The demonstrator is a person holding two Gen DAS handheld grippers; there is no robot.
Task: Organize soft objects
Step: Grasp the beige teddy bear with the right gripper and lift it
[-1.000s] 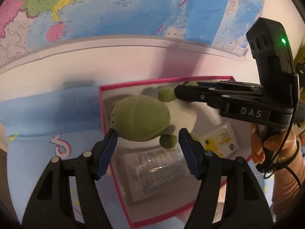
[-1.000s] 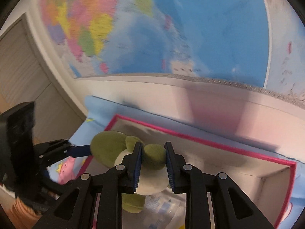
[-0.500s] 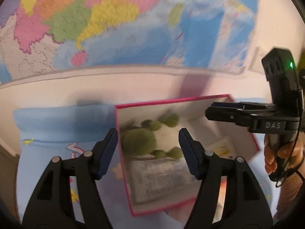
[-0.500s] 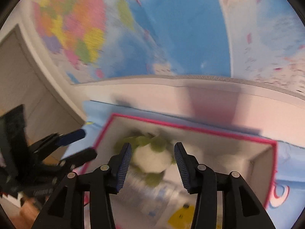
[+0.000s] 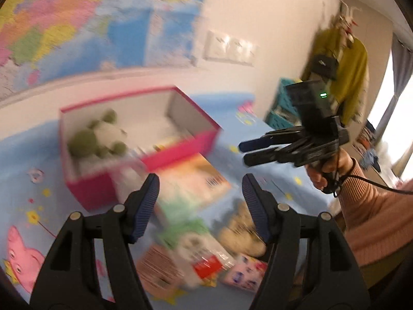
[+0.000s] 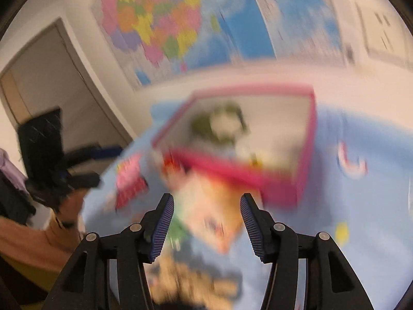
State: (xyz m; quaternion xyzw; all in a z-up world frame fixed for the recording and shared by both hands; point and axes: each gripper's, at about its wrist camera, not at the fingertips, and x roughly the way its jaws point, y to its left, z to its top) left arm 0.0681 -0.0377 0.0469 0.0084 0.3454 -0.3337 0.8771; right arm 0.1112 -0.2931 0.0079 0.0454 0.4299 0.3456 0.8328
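Covering the surface, blue cartoon sheet (image 5: 260,129), pink box (image 5: 180,152), wall map (image 5: 77,25), both grippers' fingers released, empty.

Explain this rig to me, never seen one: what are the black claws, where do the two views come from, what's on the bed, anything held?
No robot here: a person holds a handheld two-finger gripper in each hand, each carrying a fisheye camera that looks along its fingers. In the left wrist view the left gripper fills the foreground, and the right gripper shows at the side in the person's hand. The right wrist view mirrors that.

Both stand open and hold nothing; the right one's jaws have just been opening.

On the blue cartoon bedsheet sits a pink box with a green and white plush toy inside. Nearer lie a tan plush and blurred packets and cards that I can't identify.
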